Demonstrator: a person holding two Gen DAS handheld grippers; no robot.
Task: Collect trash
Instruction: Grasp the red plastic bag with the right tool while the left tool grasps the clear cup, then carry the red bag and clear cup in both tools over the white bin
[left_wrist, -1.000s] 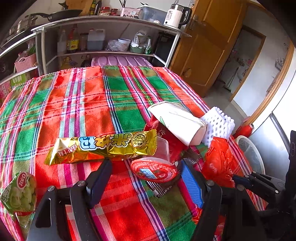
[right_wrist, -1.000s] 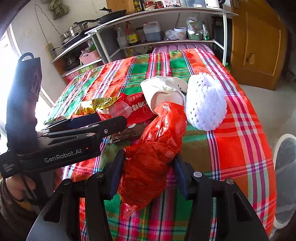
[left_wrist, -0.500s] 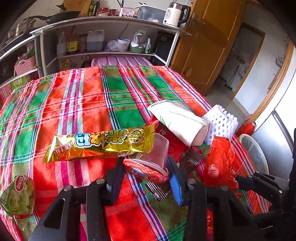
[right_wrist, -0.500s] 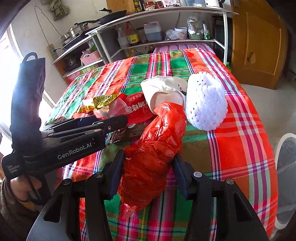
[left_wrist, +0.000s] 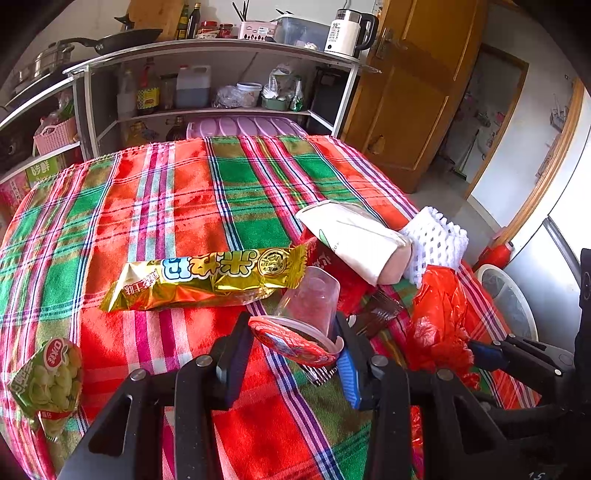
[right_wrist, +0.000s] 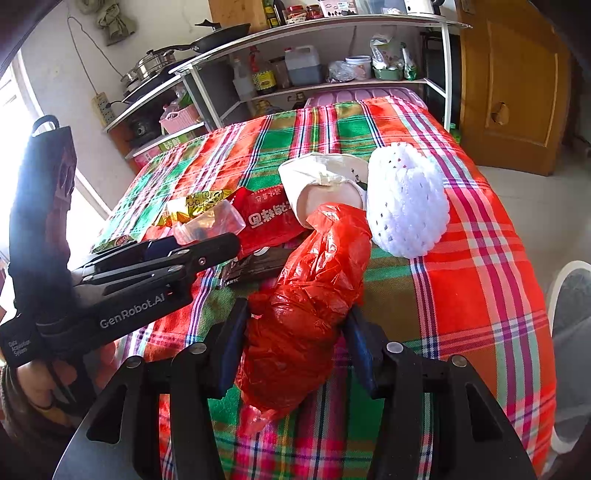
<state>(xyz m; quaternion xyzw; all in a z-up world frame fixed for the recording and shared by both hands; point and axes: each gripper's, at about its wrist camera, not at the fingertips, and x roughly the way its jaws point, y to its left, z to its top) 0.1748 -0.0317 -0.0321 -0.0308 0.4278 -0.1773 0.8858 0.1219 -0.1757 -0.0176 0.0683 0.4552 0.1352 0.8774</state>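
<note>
Left gripper (left_wrist: 295, 354): jaws closing on the clear plastic cup (left_wrist: 310, 306) lying on its side on the plaid tablecloth (left_wrist: 184, 206); pads touch its red-lidded rim (left_wrist: 291, 345). Thin wall, so the squeeze should stay light or the cup buckles and pops out. The lift should clear the gold snack wrapper (left_wrist: 207, 277) touching it.

Right gripper (right_wrist: 295, 347): jaws part-spread, pinching the red plastic bag (right_wrist: 310, 295). It should stay steady; the mouth looks bunched and probably needs opening before the cup goes in.

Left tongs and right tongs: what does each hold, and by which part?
Left tongs, closing: clear plastic cup, at its lidded rim. Right tongs: red plastic bag, around its middle.
</note>
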